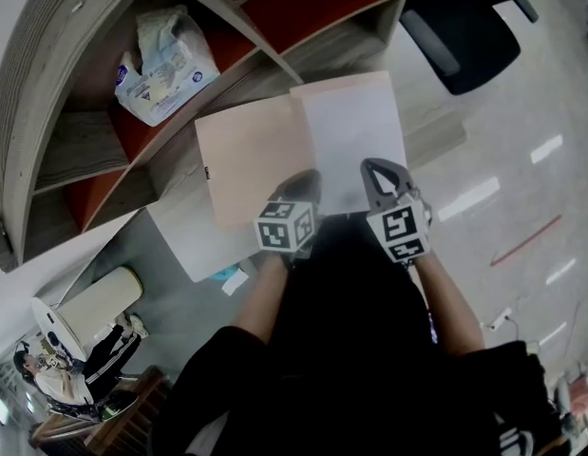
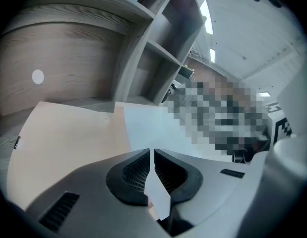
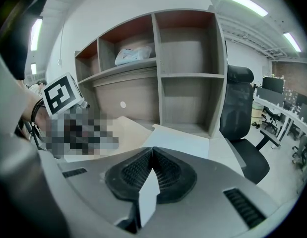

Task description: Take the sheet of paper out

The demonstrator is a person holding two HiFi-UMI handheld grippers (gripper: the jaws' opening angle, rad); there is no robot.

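Note:
An open peach folder [image 1: 251,164] lies on the desk, and a white sheet of paper [image 1: 355,141] covers its right half. In the head view both grippers meet the sheet's near edge side by side. My left gripper [image 1: 308,183] is shut on the white sheet, and paper shows between its closed jaws [image 2: 152,155]. My right gripper [image 1: 374,171] is shut on the same edge further right, again with a strip of paper pinched between its jaws [image 3: 151,155]. The sheet [image 2: 153,125] [image 3: 185,143] runs away from both grippers towards the shelves, with the folder [image 2: 69,133] [image 3: 118,128] beside it.
A curved wooden shelf unit [image 1: 94,141] stands behind the folder, with a pack of wipes [image 1: 165,60] in one compartment. A black office chair [image 1: 464,27] is at the right. The white desk top [image 1: 184,240] shows in front of the folder. A white cylinder [image 1: 89,307] sits lower left.

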